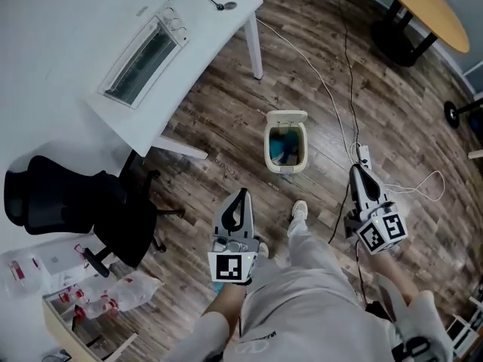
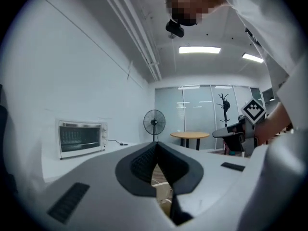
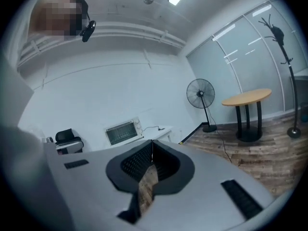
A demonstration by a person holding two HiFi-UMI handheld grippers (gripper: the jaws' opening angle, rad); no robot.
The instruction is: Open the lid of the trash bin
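Note:
The small cream trash bin (image 1: pixel 287 150) stands on the wood floor in the head view. Its lid (image 1: pixel 287 117) is tipped back on the far side, and blue contents show inside. My left gripper (image 1: pixel 241 195) hangs near and left of the bin, apart from it, jaws shut and empty. My right gripper (image 1: pixel 355 171) is to the bin's right, also apart from it, shut and empty. In the left gripper view the jaws (image 2: pixel 156 147) meet at the tips, with a cream patch below them. The right gripper view shows the jaws (image 3: pixel 152 143) closed over bare floor.
A white table (image 1: pixel 198 68) carrying a toaster oven (image 1: pixel 143 51) stands at far left. A black office chair (image 1: pixel 68 202) sits at left. Cables (image 1: pixel 339 104) trail over the floor right of the bin. A round wooden table (image 1: pixel 426 6) is far right. The person's shoe (image 1: pixel 299 210) is just short of the bin.

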